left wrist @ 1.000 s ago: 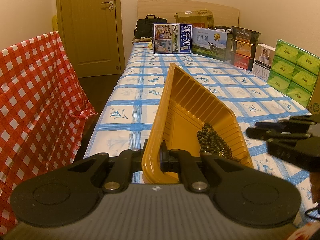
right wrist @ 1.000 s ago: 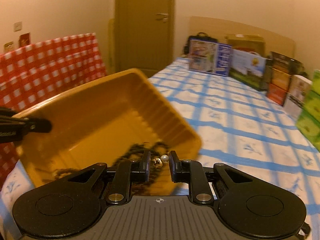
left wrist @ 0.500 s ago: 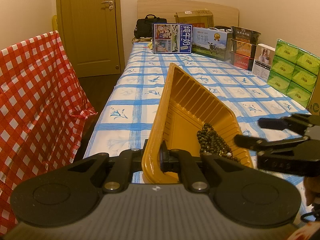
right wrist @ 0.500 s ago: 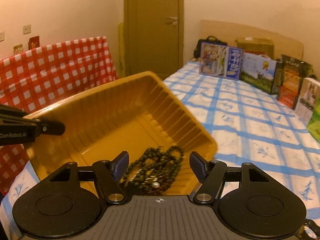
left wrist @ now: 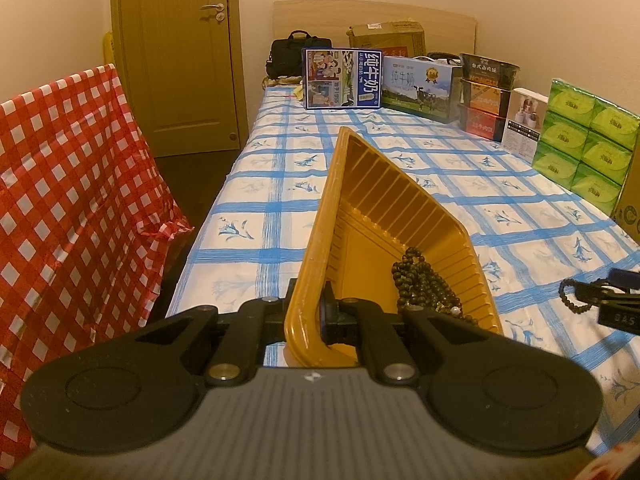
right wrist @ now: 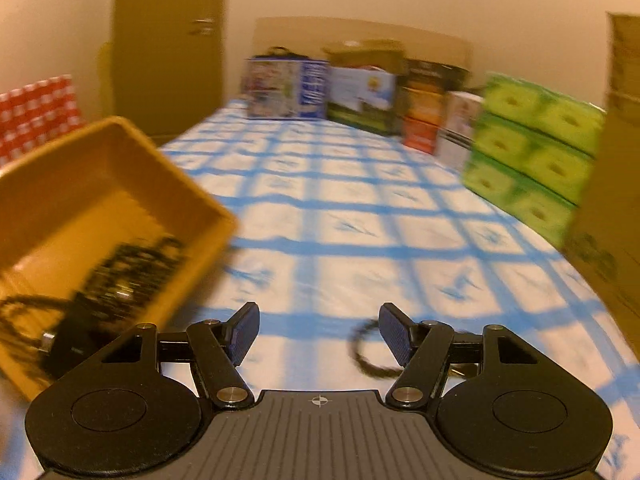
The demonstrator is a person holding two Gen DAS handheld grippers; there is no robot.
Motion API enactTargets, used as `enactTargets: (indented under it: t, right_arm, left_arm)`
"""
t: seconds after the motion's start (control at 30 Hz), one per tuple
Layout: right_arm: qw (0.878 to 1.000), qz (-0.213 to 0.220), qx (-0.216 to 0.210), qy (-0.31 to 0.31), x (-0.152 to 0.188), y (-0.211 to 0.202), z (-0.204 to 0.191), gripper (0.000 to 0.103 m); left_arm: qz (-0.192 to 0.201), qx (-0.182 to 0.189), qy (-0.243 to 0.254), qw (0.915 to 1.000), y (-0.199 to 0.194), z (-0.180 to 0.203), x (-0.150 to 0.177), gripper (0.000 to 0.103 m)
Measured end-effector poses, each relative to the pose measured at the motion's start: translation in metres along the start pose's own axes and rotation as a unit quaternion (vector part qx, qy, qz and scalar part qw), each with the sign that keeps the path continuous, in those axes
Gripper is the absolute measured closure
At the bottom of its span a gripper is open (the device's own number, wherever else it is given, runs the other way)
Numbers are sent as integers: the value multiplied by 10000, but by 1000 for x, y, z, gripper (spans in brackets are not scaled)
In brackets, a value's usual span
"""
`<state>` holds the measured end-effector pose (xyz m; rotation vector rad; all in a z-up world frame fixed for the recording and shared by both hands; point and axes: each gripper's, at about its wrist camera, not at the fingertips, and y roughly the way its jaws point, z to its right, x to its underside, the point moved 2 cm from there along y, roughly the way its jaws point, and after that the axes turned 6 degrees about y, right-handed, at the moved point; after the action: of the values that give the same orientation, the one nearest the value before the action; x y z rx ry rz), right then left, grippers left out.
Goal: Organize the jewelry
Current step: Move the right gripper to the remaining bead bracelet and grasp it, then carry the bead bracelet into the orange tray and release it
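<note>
My left gripper (left wrist: 308,316) is shut on the near rim of a yellow plastic tray (left wrist: 384,216) and holds it tilted above the table. Dark bead necklaces with a pearl (left wrist: 424,284) lie piled in the tray's low corner; the tray (right wrist: 80,200) and beads (right wrist: 128,268) show blurred in the right wrist view. My right gripper (right wrist: 320,334) is open over the blue-checked tablecloth, right of the tray. A dark bead loop (right wrist: 370,350) lies by its right finger; it also shows in the left wrist view (left wrist: 572,296) beside the right gripper (left wrist: 612,300).
Milk cartons (left wrist: 344,78), snack boxes (left wrist: 484,96) and green tissue packs (left wrist: 584,148) line the table's far end and right side. A red checked cloth (left wrist: 68,200) hangs on the left. A door (left wrist: 180,56) stands behind. A cardboard box (right wrist: 612,200) is at the right.
My right gripper let go of the pearl piece into the tray, opened wide, and swung right away from the tray toward a bead loop on the cloth. The left gripper kept still.
</note>
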<state>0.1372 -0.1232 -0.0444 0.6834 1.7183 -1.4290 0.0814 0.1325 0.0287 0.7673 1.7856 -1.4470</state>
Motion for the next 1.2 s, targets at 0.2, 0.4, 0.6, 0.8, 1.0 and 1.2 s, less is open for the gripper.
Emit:
enactTargets:
  t: [0.2, 0.4, 0.6, 0.8, 1.0, 1.2]
  right_arm:
    - [9971, -304, 368, 592, 3, 9, 44, 37]
    - [9940, -547, 483, 816, 4, 25, 58, 72]
    - [9897, -751, 674, 1019, 11, 42, 61, 82]
    - [9866, -781, 676, 1261, 10, 54, 66, 83]
    - [9868, -760, 769, 1209, 6, 56, 66, 96]
    - [9924, -503, 704, 876, -2, 43, 55, 96]
  left_arm:
    - [3, -6, 13, 10000, 0, 0, 0, 96]
    - [2, -8, 32, 10000, 0, 1, -1, 96]
    - [-1, -11, 33, 10000, 1, 1, -1, 96]
    - [-1, -9, 24, 10000, 0, 1, -1, 96]
    - [-2, -7, 17, 10000, 1, 1, -2, 96]
    - [1, -6, 29, 10000, 1, 0, -2, 96]
